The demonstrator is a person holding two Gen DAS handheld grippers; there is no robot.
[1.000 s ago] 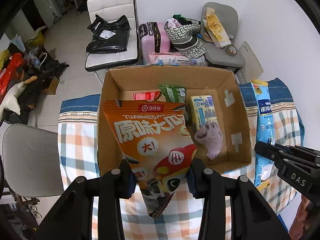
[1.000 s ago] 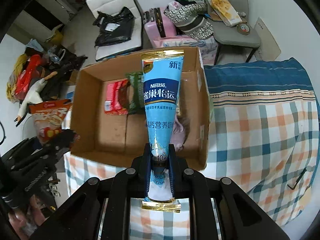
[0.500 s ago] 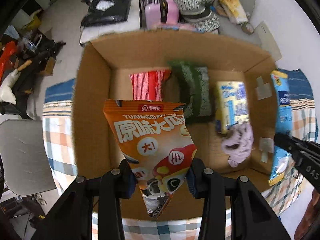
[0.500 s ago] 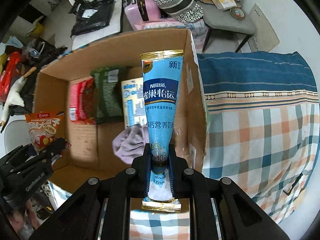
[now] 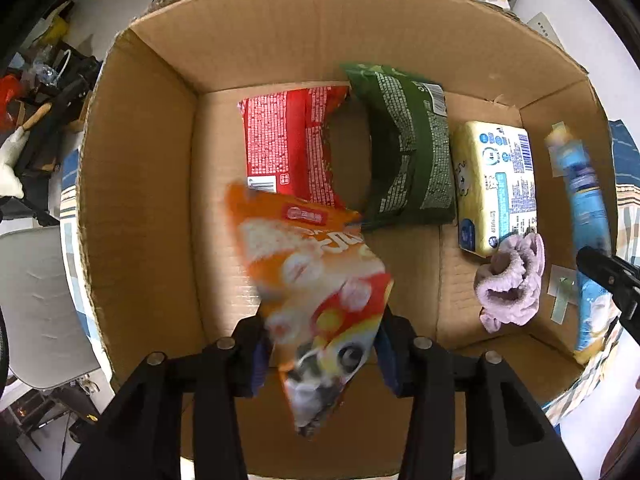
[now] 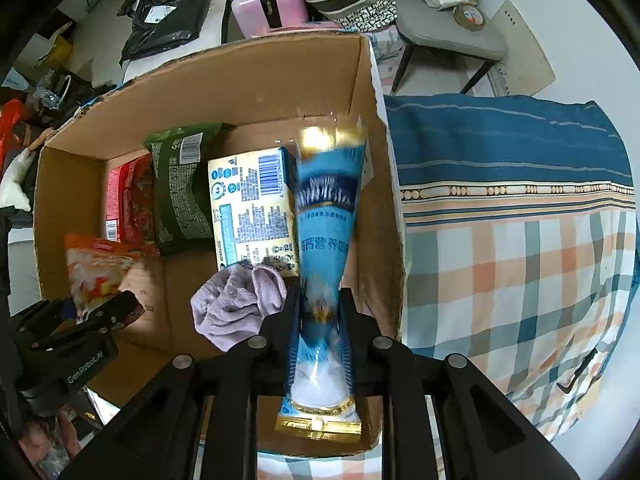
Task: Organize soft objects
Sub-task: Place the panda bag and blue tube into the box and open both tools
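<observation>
moved since earlier: both grippers have been carried forward over the open brown cardboard box (image 5: 136,184); the box now fills the left wrist view, where a second ago its near wall lay ahead of both bags.
orange bag: the orange printed snack bag (image 5: 320,280) is pinched at its lower part by the left gripper (image 5: 322,354), hanging blurred above the box floor, near the red foil packet (image 5: 288,140).
blue pouch: the tall blue milk-powder pouch (image 6: 324,248) is clamped low by the right gripper (image 6: 320,320), close inside the box's right wall, beside the yellow tissue pack (image 6: 252,208).
handling: both are judged light, crinkly and slippery; a hold on the sealed edge is advised, since the filling shifts.
already in box: a dark green bag (image 5: 404,148) and a lilac cloth (image 5: 512,280) are lying on the floor.
</observation>
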